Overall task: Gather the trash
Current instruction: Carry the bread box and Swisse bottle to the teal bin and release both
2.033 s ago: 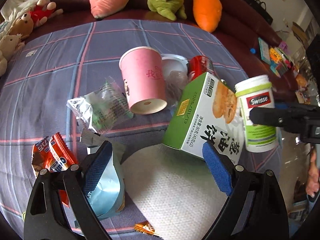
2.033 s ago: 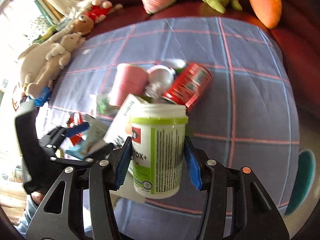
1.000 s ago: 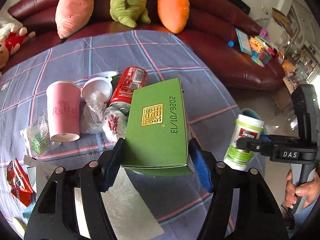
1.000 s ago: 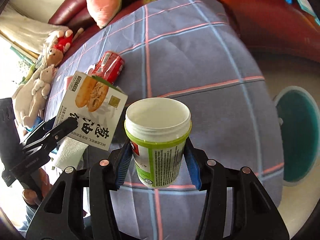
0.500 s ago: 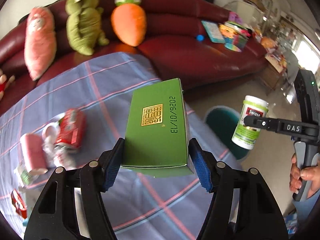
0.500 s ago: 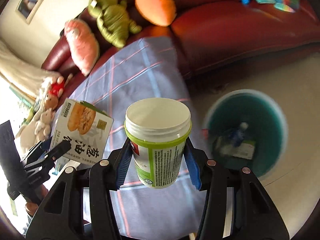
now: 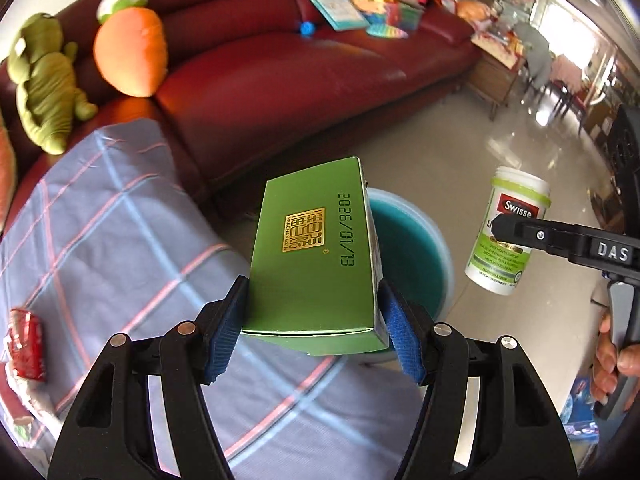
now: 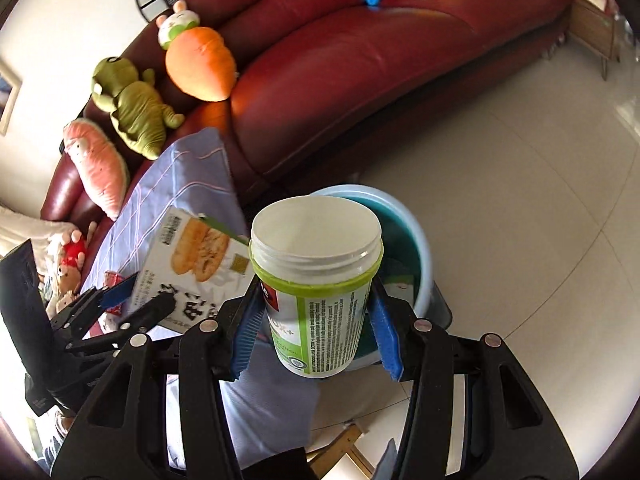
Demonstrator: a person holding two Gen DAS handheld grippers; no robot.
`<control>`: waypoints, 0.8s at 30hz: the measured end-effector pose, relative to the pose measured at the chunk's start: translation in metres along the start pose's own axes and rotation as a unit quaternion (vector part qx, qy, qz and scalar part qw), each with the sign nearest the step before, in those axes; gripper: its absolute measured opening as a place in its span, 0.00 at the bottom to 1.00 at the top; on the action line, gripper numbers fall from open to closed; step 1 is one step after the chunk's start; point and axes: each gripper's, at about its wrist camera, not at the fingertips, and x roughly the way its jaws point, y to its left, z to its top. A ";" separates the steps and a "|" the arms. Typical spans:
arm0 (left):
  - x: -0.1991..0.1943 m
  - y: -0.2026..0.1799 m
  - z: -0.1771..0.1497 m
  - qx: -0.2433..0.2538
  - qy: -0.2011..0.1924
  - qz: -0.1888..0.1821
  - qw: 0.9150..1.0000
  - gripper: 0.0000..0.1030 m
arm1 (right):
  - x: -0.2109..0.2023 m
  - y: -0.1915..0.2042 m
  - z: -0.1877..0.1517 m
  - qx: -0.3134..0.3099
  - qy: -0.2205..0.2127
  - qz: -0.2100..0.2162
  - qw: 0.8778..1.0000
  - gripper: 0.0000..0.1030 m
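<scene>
The left gripper (image 7: 312, 320) pinches a green biscuit box (image 7: 314, 254) across its width, long axis pointing forward toward the blue bin (image 7: 416, 240) on the floor. The right gripper (image 8: 316, 326) clamps an upright Swisse supplement bottle (image 8: 316, 284), lid up, seemingly above the bin's near rim.

A dark red leather sofa (image 7: 304, 64) runs behind the table (image 7: 112, 240), which is covered with a lilac plaid cloth. On the sofa sit an orange carrot plush (image 7: 130, 54), a green dinosaur plush (image 7: 44, 88) and a pink plush (image 8: 98, 166). Books and bright papers (image 7: 360, 12), possibly children's things, lie farther along the seat. The floor (image 8: 520, 184) is pale glossy tile.
</scene>
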 end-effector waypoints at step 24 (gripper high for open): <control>0.015 0.027 -0.043 -0.039 0.037 -0.011 0.998 0.92 | 0.030 0.019 0.007 -0.028 0.029 -0.035 0.999 0.47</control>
